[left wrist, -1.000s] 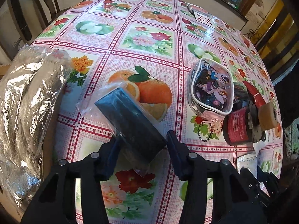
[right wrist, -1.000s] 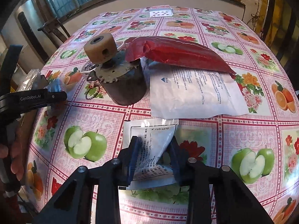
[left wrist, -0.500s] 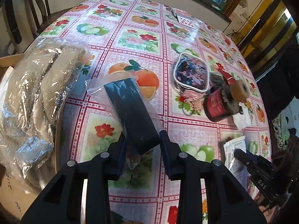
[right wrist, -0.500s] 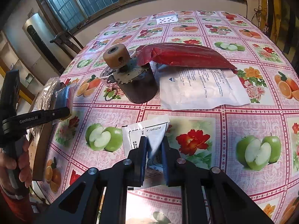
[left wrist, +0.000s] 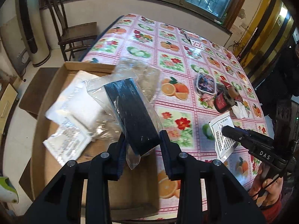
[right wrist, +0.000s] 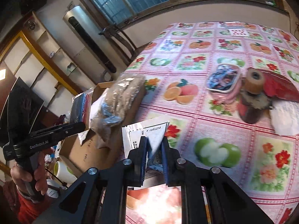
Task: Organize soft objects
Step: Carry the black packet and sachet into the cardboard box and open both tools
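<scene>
My left gripper (left wrist: 142,141) is shut on a dark blue folded cloth in a clear plastic bag (left wrist: 130,112), held in the air over a cardboard box (left wrist: 61,115) at the table's left edge. White packets (left wrist: 74,100) lie in the box. My right gripper (right wrist: 153,142) is shut on a white printed sachet (right wrist: 147,132), lifted above the tablecloth; the same sachet (left wrist: 222,130) and right gripper (left wrist: 227,129) show in the left wrist view. A clear-wrapped beige bundle (right wrist: 121,95) rests at the box's edge.
On the fruit-pattern tablecloth (left wrist: 168,59) stand a clear pouch with a pink rim (left wrist: 205,83), a dark red jar topped by a tape roll (left wrist: 223,100), a red packet (right wrist: 278,85) and a white bag (right wrist: 286,117). A wooden chair (left wrist: 74,31) stands beyond the table.
Both grippers have lifted their loads off the table and swung left. The bagged cloth now hangs over the cardboard box, and the sachet is off the tablecloth.
</scene>
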{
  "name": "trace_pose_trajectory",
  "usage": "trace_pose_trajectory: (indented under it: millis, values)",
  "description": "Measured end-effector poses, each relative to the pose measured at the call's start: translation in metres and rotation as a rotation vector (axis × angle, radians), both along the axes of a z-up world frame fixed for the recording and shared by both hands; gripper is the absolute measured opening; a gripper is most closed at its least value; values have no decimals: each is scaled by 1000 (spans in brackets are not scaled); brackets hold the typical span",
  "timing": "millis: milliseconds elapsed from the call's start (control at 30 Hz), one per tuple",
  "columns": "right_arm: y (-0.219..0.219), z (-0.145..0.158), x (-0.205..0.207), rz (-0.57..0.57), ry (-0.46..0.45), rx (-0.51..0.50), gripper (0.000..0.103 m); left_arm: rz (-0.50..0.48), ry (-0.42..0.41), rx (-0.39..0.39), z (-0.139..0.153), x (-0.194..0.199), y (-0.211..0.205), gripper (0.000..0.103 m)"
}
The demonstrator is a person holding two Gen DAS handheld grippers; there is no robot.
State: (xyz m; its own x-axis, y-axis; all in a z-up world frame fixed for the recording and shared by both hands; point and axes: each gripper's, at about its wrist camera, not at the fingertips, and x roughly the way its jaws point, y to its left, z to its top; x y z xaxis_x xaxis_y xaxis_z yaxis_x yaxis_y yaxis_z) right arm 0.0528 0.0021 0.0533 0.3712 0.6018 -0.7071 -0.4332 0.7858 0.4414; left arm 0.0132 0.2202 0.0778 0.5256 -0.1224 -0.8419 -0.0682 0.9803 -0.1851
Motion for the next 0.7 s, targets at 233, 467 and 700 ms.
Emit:
trace_pose_trajectory:
  millis: [233, 467, 700]
  values:
    - [93, -14, -6, 111, 38, 35, 15, 97, 44, 44, -30, -17, 50, 31]
    - [145, -39, -16, 174, 72, -13, 15, 135, 59, 81, -57, -24, 62, 31]
    - [152, -48, -22, 204, 78, -44, 26, 165, 19, 124, -67, -32, 61, 35]
